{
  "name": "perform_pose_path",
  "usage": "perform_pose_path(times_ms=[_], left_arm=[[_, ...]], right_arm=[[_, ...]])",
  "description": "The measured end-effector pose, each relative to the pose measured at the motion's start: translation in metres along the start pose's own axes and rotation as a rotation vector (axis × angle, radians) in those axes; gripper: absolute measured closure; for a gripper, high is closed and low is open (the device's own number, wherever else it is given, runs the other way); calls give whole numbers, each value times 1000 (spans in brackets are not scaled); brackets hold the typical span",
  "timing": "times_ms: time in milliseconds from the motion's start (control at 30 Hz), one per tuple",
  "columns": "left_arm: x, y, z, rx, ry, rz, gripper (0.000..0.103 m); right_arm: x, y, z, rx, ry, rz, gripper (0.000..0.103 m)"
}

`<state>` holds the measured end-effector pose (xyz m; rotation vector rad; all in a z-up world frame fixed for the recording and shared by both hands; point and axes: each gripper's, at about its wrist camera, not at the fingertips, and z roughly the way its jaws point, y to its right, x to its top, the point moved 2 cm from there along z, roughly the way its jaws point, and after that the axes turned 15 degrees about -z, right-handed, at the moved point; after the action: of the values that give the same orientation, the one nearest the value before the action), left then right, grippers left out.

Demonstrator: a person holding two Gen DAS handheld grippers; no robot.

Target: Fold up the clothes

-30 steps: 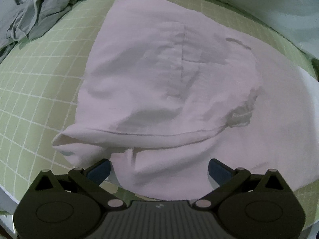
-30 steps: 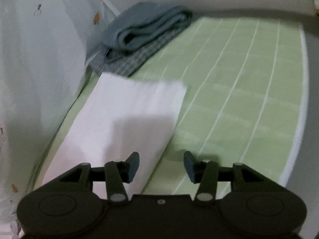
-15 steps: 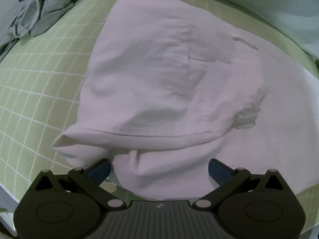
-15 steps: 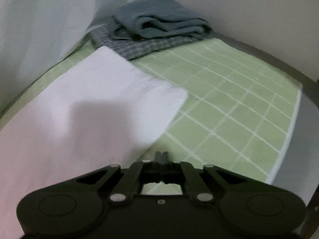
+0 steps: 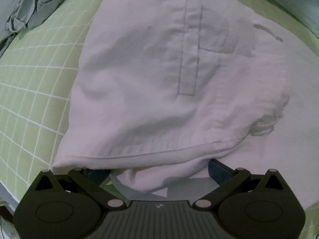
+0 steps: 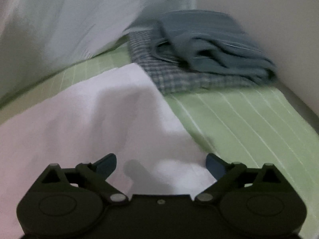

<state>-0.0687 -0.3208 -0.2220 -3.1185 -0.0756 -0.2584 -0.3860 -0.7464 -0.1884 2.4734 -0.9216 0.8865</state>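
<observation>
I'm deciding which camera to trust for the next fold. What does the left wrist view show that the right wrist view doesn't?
Only the left wrist view shows the white garment's stitched placket, its hem draped over the open left gripper, and a crumpled grey garment at upper left.

Only the right wrist view shows the folded blue garment on a folded plaid garment, a flat white corner, the pale printed fabric at left, and the open right gripper.

Both share the white garment and the green grid-lined sheet.

Open left tongs (image 5: 157, 169) straddle the white garment's (image 5: 159, 75) hem on the green checked sheet (image 5: 33, 83).
</observation>
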Motion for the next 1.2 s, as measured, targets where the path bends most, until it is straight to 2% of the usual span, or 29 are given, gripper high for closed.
perform_pose_path(times_ms=[100,300,500,633,667,767,800,833,900,967,1033,1100,1200], left_arm=[[1,7,4,26,-10,3,0],[2,13,4,31,-20,-11,0],[1,20,3,31,-25,-11,0],[0,24,3,26,-23,-8,0],[-1,25,2,25,-22,-8,0],[-1,30,2,21,-23,-8,0],[-1,31,2,20,-23,-7,0],[-1,32,2,19,-23,-7,0],[-1,35,2,16,-23,-5,0],[-1,36,1,13,-21,-4,0],[-1,34,2,10,-18,-1,0],[-2,37,1,6,-13,3,0],[-5,40,0,-1,1,14,0]], right_arm=[[15,-1,22,33,-11,-52,1],[44,1,59,85,-23,-114,0],[66,9,65,165,-7,-86,0],[66,-9,65,258,-19,-124,0],[63,-17,66,257,-33,-157,0],[56,-40,64,182,-25,-248,0],[55,-43,63,177,-24,-236,0],[55,-46,61,171,-22,-225,3],[53,-49,55,163,-5,-226,19],[54,-52,47,175,4,-237,58],[55,-56,38,183,-8,-241,73],[60,-65,30,141,-12,-260,79],[71,-95,2,1,26,-327,84]])
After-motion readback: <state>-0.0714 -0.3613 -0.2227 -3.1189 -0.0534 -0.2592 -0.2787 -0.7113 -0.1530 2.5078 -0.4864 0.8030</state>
